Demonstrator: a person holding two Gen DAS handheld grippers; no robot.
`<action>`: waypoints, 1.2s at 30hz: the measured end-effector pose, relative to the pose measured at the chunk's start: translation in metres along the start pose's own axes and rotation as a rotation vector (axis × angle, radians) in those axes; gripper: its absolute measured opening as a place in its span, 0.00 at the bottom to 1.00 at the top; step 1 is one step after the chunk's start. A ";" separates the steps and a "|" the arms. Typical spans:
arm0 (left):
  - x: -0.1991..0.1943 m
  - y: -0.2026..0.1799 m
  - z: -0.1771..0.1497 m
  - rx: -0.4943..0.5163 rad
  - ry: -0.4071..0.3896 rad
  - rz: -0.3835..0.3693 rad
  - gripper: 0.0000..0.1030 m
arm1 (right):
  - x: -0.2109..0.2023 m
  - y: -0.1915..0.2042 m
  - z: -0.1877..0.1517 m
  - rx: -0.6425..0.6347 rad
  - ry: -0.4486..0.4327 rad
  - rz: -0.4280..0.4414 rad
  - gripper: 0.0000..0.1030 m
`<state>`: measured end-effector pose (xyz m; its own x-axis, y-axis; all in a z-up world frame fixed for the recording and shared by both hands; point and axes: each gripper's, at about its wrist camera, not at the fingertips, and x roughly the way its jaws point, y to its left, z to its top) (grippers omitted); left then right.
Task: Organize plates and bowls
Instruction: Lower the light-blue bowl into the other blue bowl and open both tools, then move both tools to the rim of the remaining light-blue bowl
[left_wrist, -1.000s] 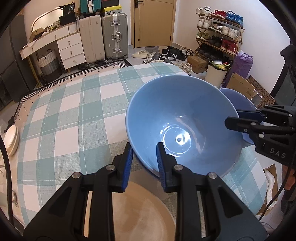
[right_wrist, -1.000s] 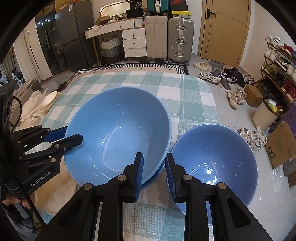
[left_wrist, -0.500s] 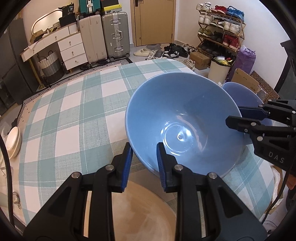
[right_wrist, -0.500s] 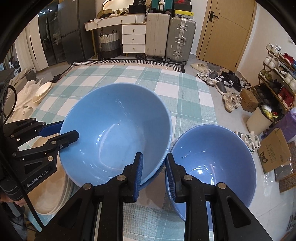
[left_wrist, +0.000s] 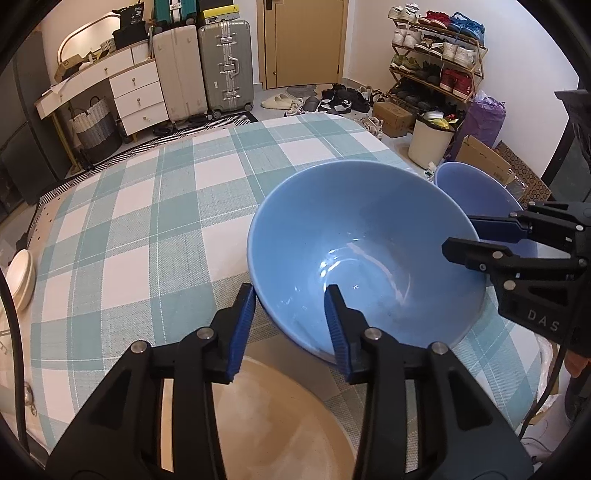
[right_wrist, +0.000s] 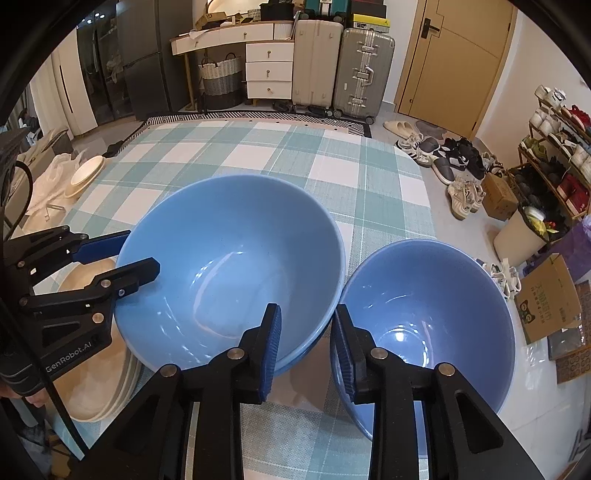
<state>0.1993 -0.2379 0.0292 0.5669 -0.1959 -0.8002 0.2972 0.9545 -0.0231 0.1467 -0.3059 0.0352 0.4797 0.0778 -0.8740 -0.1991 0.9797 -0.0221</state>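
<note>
A large blue bowl (left_wrist: 365, 254) (right_wrist: 229, 269) rests nested in another blue bowl on the checked tablecloth. My left gripper (left_wrist: 291, 314) is open, its jaws astride the bowl's near rim; it also shows in the right wrist view (right_wrist: 129, 251). My right gripper (right_wrist: 304, 336) is open, its jaws astride the same bowl's right rim; it also shows in the left wrist view (left_wrist: 465, 236). A second blue bowl (right_wrist: 424, 317) (left_wrist: 469, 188) sits to the right of the stack. A stack of beige plates (left_wrist: 273, 421) (right_wrist: 96, 376) lies under my left gripper.
The tablecloth (left_wrist: 147, 229) stretches away to the far left. Another beige plate (left_wrist: 20, 277) lies off the table's left edge. Suitcases (left_wrist: 225, 66), a dresser (left_wrist: 136, 96), a shoe rack (left_wrist: 436, 55), a bin (left_wrist: 430, 140) and cardboard boxes (right_wrist: 550, 299) stand around on the floor.
Both grippers' jaws have spread apart and let go of the big blue bowl's rim. The bowl has come down into the bowl beneath it.
</note>
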 end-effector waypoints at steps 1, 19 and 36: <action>0.000 0.000 0.000 -0.002 0.002 -0.004 0.37 | 0.000 0.000 0.000 0.000 0.001 0.003 0.29; -0.043 -0.008 0.015 -0.039 -0.069 -0.093 0.79 | -0.042 -0.011 0.001 0.013 -0.096 0.023 0.84; -0.087 -0.073 0.019 0.038 -0.104 -0.172 0.98 | -0.101 -0.077 -0.026 0.135 -0.172 -0.026 0.95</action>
<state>0.1430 -0.2944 0.1124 0.5810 -0.3799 -0.7198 0.4248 0.8959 -0.1299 0.0917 -0.3939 0.1128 0.6245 0.0710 -0.7778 -0.0737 0.9968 0.0318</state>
